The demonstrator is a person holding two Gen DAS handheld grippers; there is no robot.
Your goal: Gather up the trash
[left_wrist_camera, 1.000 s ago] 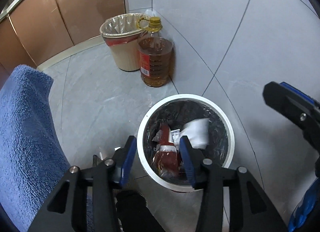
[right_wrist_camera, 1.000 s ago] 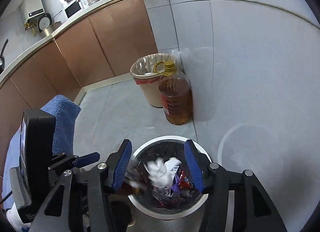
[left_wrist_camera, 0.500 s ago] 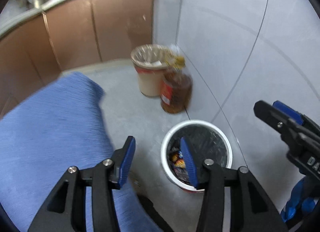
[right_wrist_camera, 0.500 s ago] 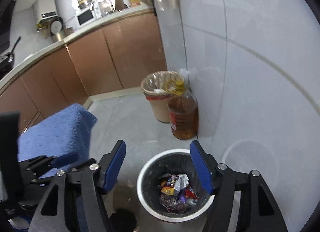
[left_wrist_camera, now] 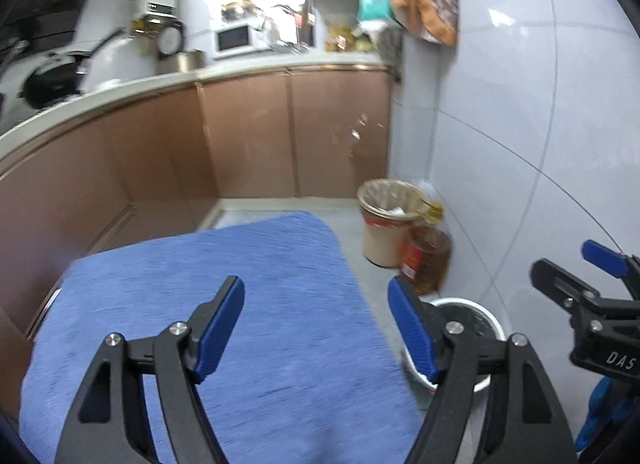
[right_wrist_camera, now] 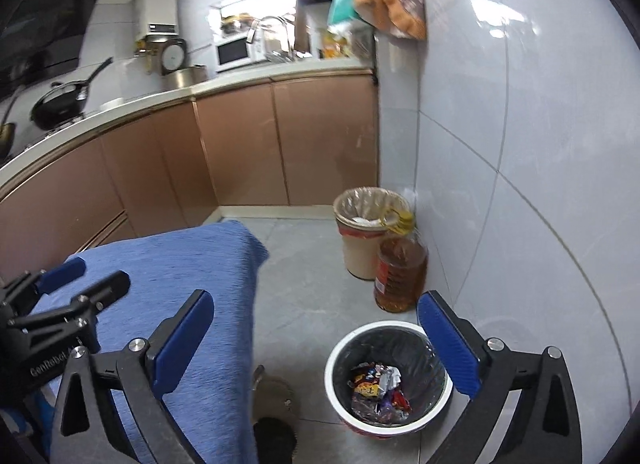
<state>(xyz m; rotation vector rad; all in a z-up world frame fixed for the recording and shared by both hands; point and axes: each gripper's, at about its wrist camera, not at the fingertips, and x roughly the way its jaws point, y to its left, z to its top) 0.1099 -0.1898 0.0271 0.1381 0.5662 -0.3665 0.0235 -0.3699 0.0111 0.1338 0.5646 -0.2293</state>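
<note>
A white-rimmed bin (right_wrist_camera: 386, 376) with a black liner stands on the grey floor, holding crumpled wrappers (right_wrist_camera: 376, 386). My right gripper (right_wrist_camera: 316, 340) hovers above and left of it, jaws opening wide with nothing between them. In the left wrist view my left gripper (left_wrist_camera: 318, 324) hangs over a blue cloth-covered surface (left_wrist_camera: 224, 304), jaws opening and empty; the bin (left_wrist_camera: 472, 316) shows partly behind its right finger. The right gripper (left_wrist_camera: 592, 292) shows at that view's right edge, the left gripper (right_wrist_camera: 60, 296) at the right wrist view's left edge.
A beige bin (right_wrist_camera: 368, 232) with a liner and a big oil bottle (right_wrist_camera: 400, 272) stand in the corner by the tiled wall. Brown cabinets (right_wrist_camera: 240, 151) run along the back under a counter with a microwave (right_wrist_camera: 236, 51) and a pan (right_wrist_camera: 64, 101).
Both grippers rose away from the white bin and opened wider. The views tilted up, so the counter and cabinets show. The left gripper moved left over the blue cloth.
</note>
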